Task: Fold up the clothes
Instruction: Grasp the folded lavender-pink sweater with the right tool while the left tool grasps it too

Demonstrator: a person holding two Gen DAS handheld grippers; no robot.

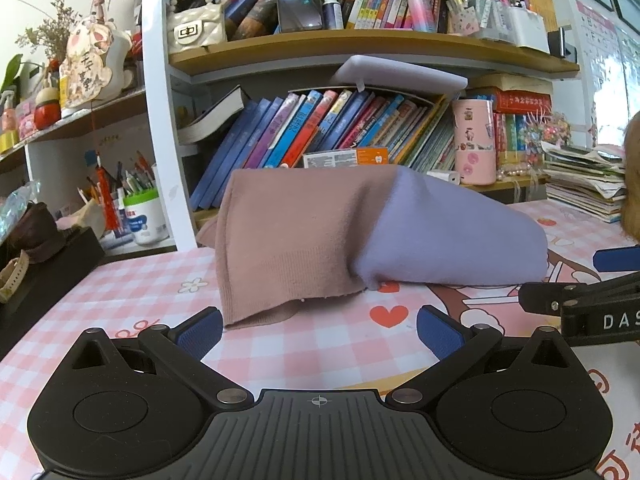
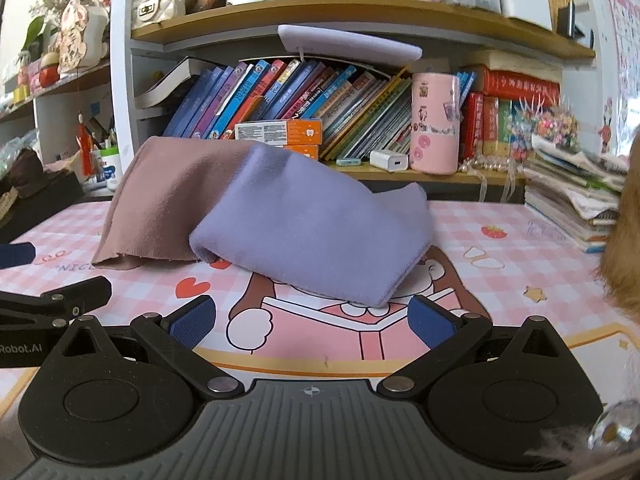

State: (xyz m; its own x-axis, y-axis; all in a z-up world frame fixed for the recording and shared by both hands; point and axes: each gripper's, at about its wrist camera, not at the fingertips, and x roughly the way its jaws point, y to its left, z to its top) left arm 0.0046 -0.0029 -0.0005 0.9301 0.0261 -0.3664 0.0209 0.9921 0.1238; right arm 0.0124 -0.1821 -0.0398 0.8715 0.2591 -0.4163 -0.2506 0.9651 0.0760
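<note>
A folded garment lies in a bundle on the pink checked table mat (image 1: 120, 292). Its dusty-pink part (image 1: 288, 240) is on the left and its lavender part (image 1: 456, 232) on the right. The same pink part (image 2: 160, 200) and lavender part (image 2: 316, 232) show in the right wrist view. My left gripper (image 1: 319, 330) is open and empty, just in front of the pink hem. My right gripper (image 2: 311, 322) is open and empty, just in front of the lavender edge. Each gripper's side shows in the other's view: the right gripper (image 1: 580, 304) and the left gripper (image 2: 52, 300).
A bookshelf (image 1: 360, 44) full of books stands behind the table. A pink cylinder (image 2: 436, 124) and a white charger (image 2: 390, 160) sit on its lower ledge. A stack of papers (image 2: 572, 204) lies at the right, a black box (image 1: 36, 276) at the left.
</note>
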